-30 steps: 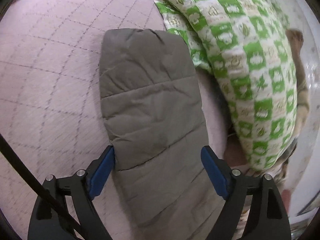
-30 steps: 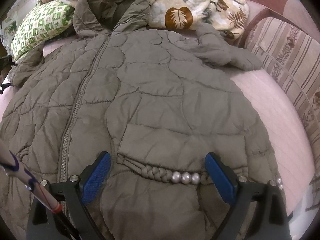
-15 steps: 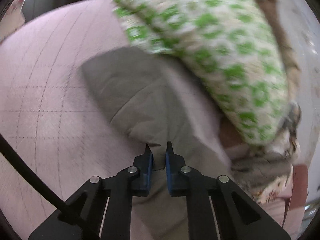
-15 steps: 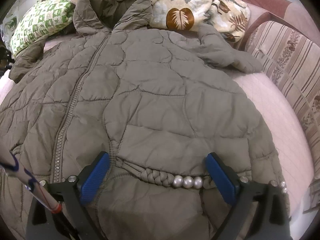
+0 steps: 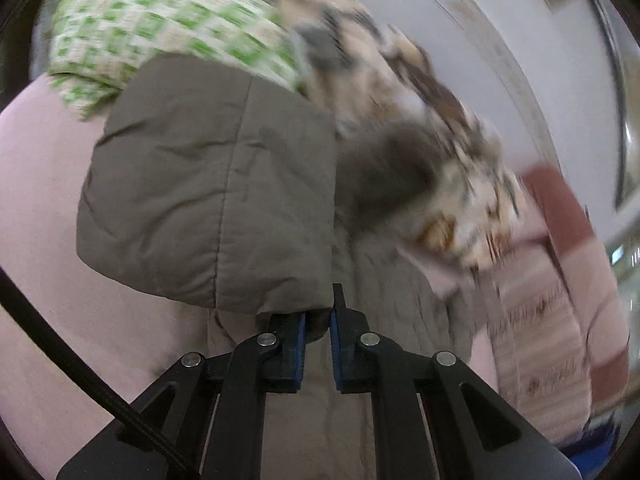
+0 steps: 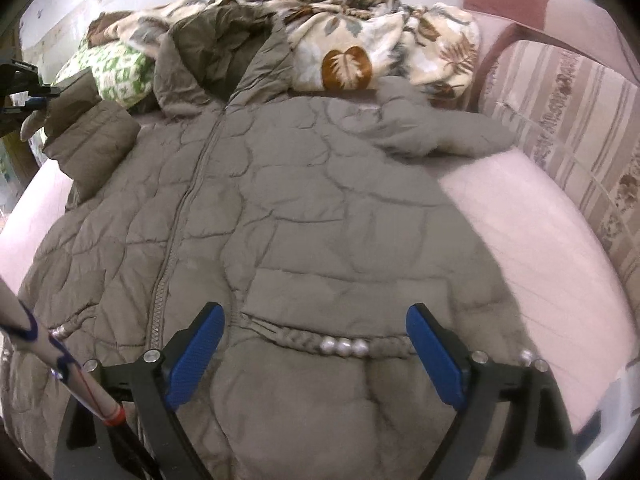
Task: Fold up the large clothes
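While the olive quilted puffer coat (image 6: pixel 304 216) lies front-up and zipped across the pink bed (image 6: pixel 532 216), its hood reaches the head edge by the leaf-print blanket (image 6: pixel 372 52). The left tongs (image 5: pixel 318 332) are clamped on its sleeve cuff (image 5: pixel 212 196), lifted near the green-checked pillow (image 5: pixel 160 20). The right tongs (image 6: pixel 316 352) hover spread apart over the pearl-trimmed braided pocket band (image 6: pixel 340 345).

Quilted coat (image 6: pixel 304 208) flat on bed (image 6: pixel 516 216) — right tongs (image 6: pixel 316 354) agape
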